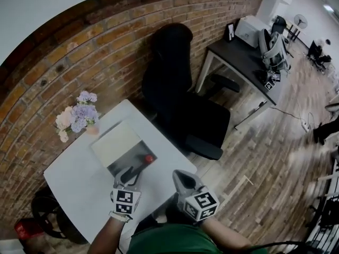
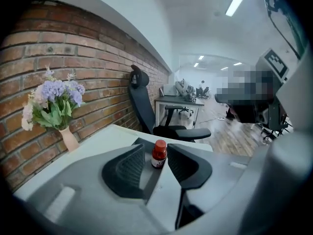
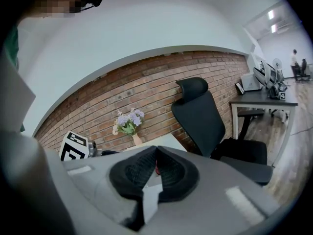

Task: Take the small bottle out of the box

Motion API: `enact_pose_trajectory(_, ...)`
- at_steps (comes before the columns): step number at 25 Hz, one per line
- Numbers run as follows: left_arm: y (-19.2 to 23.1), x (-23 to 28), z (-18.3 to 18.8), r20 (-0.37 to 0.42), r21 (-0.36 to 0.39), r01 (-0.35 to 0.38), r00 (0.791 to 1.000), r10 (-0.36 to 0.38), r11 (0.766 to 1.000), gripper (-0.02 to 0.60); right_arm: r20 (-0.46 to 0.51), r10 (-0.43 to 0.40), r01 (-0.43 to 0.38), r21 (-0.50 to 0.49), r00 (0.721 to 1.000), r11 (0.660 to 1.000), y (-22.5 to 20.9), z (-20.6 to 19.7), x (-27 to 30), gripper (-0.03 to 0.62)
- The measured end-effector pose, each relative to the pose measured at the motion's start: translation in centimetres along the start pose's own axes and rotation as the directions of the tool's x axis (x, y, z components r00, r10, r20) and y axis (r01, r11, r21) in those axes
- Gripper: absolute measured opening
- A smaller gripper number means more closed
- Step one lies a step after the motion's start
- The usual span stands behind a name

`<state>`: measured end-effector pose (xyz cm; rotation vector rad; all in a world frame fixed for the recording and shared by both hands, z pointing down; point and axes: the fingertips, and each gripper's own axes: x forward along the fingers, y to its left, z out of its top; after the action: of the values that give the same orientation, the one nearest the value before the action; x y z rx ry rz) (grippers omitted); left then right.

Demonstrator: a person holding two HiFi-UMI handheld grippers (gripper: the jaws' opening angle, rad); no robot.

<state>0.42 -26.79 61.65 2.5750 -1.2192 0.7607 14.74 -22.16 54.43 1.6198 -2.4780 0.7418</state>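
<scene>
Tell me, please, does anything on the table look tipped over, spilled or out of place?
Nothing stands out. The small bottle stands upright in the open box, its red cap on, and the vase of flowers is upright by the brick wall. No spill shows on the table.

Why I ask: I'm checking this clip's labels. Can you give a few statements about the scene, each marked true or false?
1. The left gripper is clamped on the small bottle. False: its jaws stand apart, and the bottle is ahead between them, untouched.
2. The small bottle has a red cap. True.
3. The flowers stand on the floor. False: they are in a vase on the table, by the brick wall.
4. A black office chair stands beyond the table. True.
5. The right gripper has its jaw tips together. True.
</scene>
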Motion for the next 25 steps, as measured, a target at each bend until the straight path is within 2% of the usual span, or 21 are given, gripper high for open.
enact_pose_trajectory(3, 0.2, 1.8, 0.8, -0.018, 0.007, -0.007, 1.0, 0.007, 1.0, 0.173, -0.009, 0.016, -0.016, 0.005, 1.0, 1.0, -1.2, 0.1, 1.0, 0.003)
enact_pose_trajectory(7, 0.4, 3.8, -1.3, -0.096, 0.006, 0.012, 0.995, -0.011, 1.0, 0.216, -0.04, 0.03, -0.029, 0.03, 0.999, 0.999, -1.8, -0.9, 2.3, 0.003)
enact_pose_trajectory(11, 0.2, 6.0, -2.3, -0.131, 0.029, 0.039, 0.991, -0.035, 0.999, 0.233, -0.062, 0.021, -0.018, 0.05, 0.998, 0.999, -2.6, -2.0, 2.8, 0.003)
enact_pose_trajectory(17, -0.7, 9.9, -3.3, -0.195, 0.053, 0.081, 0.978, -0.069, 0.995, 0.247, -0.053, -0.052, 0.056, 0.081, 0.997, 0.995, -5.5, -2.3, 1.0, 0.003)
enact_pose_trajectory(25, -1.1, 12.5, -4.3, -0.24, -0.033, 0.11, 0.964, -0.115, 0.993, 0.255, -0.025, -0.147, 0.149, 0.142, 0.989, 0.979, -7.9, -2.6, -2.1, 0.003)
